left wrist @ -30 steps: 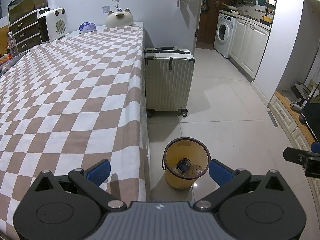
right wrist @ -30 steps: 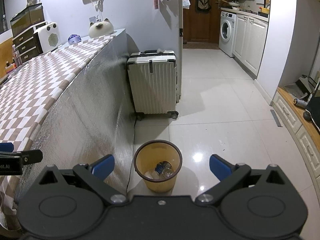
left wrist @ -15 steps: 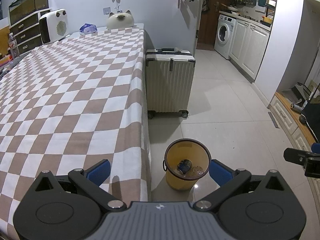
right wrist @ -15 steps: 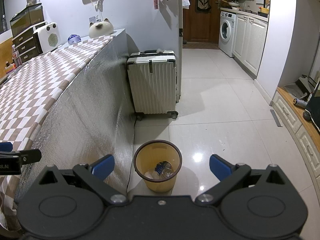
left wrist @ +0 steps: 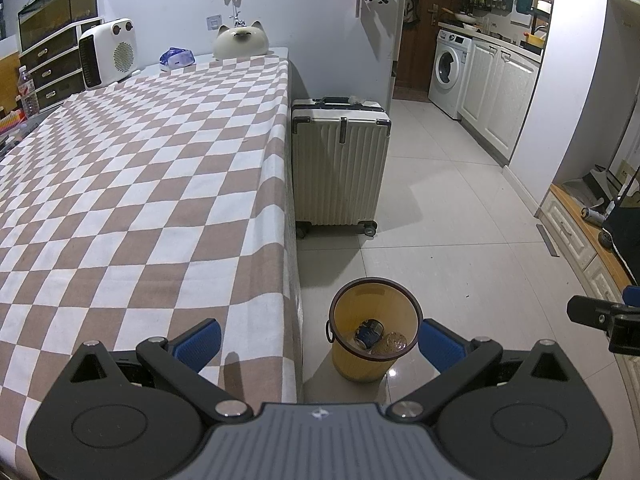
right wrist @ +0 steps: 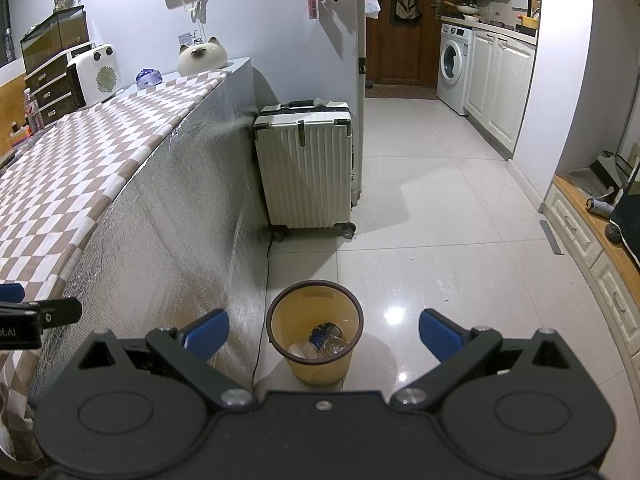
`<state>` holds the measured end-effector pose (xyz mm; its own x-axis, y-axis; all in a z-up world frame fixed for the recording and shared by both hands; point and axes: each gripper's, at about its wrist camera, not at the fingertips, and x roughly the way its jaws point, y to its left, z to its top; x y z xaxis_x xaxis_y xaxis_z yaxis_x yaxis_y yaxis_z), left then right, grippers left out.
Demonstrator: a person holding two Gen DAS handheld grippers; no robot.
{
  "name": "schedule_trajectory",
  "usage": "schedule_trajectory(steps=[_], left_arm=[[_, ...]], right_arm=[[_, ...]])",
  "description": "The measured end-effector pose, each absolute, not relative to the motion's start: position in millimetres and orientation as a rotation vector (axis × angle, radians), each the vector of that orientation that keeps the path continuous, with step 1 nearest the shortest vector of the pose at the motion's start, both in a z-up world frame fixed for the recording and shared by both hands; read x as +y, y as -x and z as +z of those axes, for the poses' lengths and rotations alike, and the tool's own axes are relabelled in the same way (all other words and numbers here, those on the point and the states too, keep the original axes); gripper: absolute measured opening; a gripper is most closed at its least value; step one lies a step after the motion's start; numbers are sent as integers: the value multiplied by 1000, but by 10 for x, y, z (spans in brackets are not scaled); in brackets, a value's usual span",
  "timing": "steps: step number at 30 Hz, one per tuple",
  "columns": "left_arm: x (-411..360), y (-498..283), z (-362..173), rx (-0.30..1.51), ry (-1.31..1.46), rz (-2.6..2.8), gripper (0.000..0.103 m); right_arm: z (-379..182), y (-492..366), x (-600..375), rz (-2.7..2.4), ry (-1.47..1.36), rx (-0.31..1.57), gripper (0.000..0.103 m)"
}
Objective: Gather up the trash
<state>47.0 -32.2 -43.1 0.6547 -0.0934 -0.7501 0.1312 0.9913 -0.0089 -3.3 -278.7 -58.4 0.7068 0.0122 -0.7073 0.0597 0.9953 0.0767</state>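
A yellow trash bin (left wrist: 358,364) with a dark rim stands on the tiled floor beside the table; it also shows in the right wrist view (right wrist: 320,368). Inside lie a blue can (left wrist: 369,332) and a clear plastic bottle (left wrist: 394,342); the right wrist view shows the can (right wrist: 325,333) and clear plastic (right wrist: 335,346) too. My left gripper (left wrist: 318,342) is open and empty, above the table's corner and the bin. My right gripper (right wrist: 322,334) is open and empty, above the bin.
A long table with a brown-and-white checked cloth (left wrist: 140,184) runs along the left. A white suitcase (left wrist: 340,168) stands on the floor behind the bin. A white heater (left wrist: 106,56) and a cat-shaped ornament (left wrist: 240,40) sit at the table's far end. Low cabinets (left wrist: 576,236) line the right.
The left gripper has risen a little, so the bin sits lower in its view. The right gripper has not moved. Both stay open.
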Motion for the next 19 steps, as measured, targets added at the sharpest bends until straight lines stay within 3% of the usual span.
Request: schedule_trajectory(steps=[19], left_arm=[[-303,-477,-428,848,-52,-123,103]], right_arm=[[-583,35,-2781,-27,-96,787,102]])
